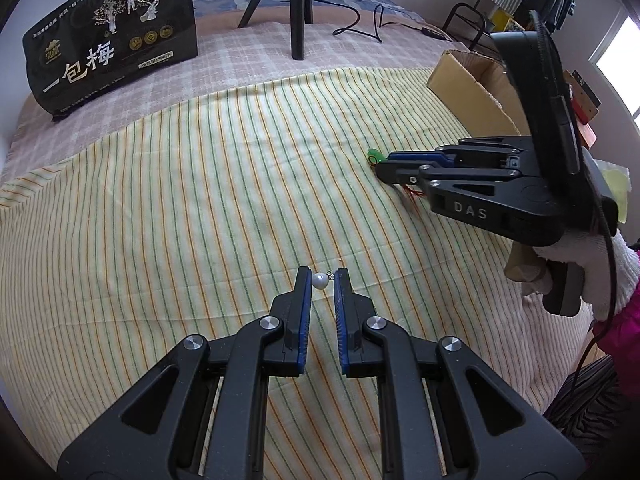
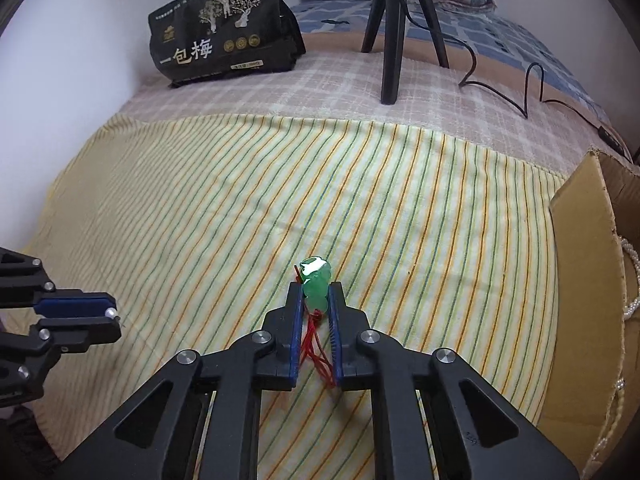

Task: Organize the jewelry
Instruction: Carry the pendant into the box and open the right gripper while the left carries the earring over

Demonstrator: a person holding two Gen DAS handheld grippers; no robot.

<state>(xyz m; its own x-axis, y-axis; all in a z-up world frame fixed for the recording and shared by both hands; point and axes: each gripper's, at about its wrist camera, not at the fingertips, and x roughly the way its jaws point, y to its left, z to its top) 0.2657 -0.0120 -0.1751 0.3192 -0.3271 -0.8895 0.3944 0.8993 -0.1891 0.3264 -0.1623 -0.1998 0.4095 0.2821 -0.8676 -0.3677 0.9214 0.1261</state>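
A small white pearl pendant (image 1: 319, 281) with a tiny metal loop sits between the tips of my left gripper (image 1: 322, 280), touching the left pad; the jaws stand narrowly apart around it. It also shows in the right wrist view (image 2: 111, 313). My right gripper (image 2: 315, 294) is shut on a green jade pendant (image 2: 315, 280) with a red cord (image 2: 318, 350) trailing between the fingers. In the left wrist view the green pendant (image 1: 375, 156) pokes out at the right gripper's tip (image 1: 380, 164), low over the striped cloth (image 1: 180, 220).
An open cardboard box (image 2: 580, 272) stands at the right edge, with a pearl strand (image 2: 634, 280) hanging on it. A black snack bag (image 2: 224, 28), a black tripod (image 2: 390, 40) and a black cable (image 2: 520, 92) lie at the back of the bed.
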